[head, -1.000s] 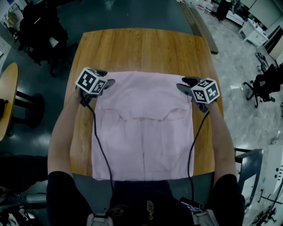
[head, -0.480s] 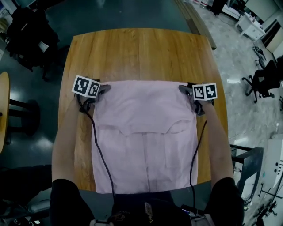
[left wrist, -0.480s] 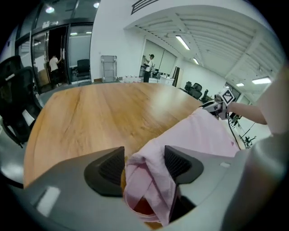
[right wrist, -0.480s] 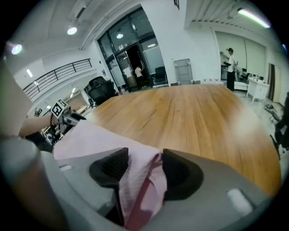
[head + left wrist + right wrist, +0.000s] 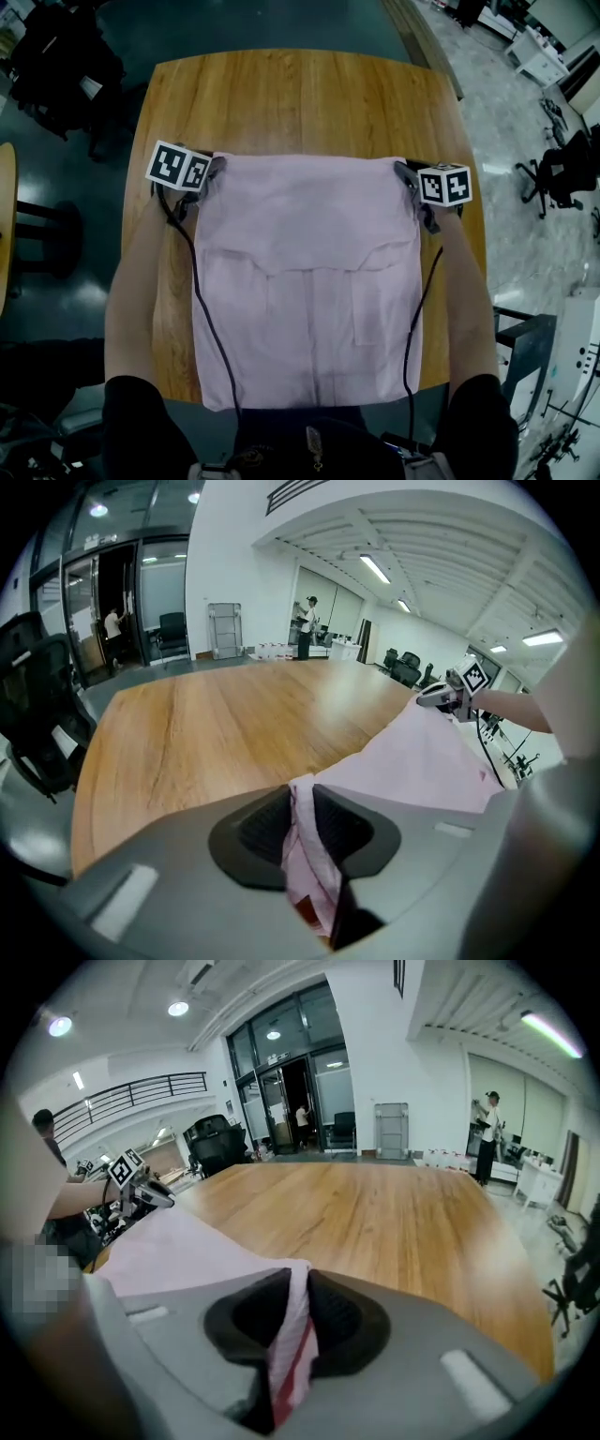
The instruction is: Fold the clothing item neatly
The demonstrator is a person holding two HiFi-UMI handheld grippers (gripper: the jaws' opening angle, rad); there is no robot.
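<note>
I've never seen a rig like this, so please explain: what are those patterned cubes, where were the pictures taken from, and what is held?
No robot: a person at a wooden table holds a left gripper and a right gripper; the cubes are part of them. One picture comes from a camera on the person's head, looking down; the other two from cameras on each gripper, looking along its jaws. A pink shirt lies on the table. Both grippers' jaws have just been closing and now pinch its far corners.

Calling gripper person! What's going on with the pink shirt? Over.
Left gripper, right gripper: fingers just closed, each pinching a far corner of the shirt. Shirt spread flat on table. Nothing in the way.
</note>
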